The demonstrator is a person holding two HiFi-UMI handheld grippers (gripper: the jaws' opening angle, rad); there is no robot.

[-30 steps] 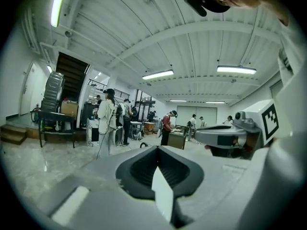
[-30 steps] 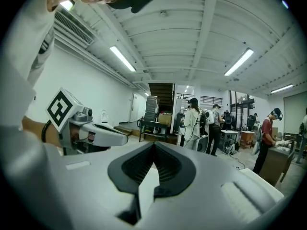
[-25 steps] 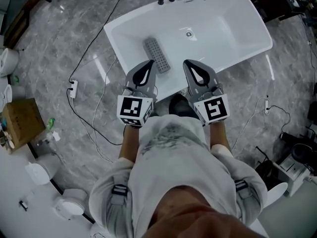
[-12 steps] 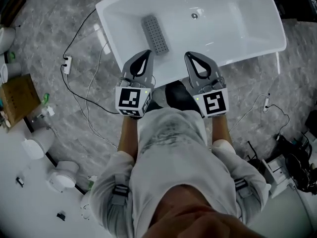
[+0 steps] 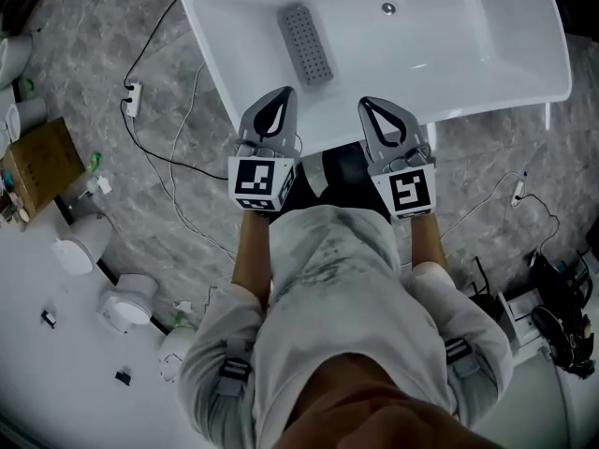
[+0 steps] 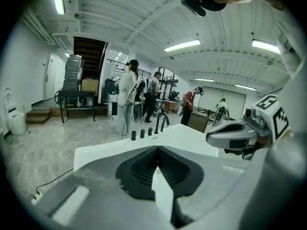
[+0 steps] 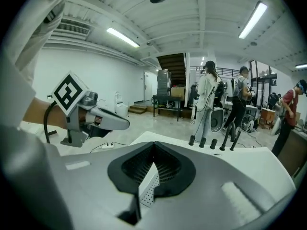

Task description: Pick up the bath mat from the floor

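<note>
We hold the left gripper [image 5: 280, 94] and right gripper [image 5: 368, 104] closed on nothing at the bathtub [image 5: 459, 50] rim, the grey bath mat [image 5: 307, 45] lying inside at one o'clock from the nearer left gripper, long axis eleven-to-five

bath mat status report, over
Both empty: left claw shut, right claw shut. Grey mat lies flat in the white tub, untouched. Nothing on it; near tub wall to clear.
</note>
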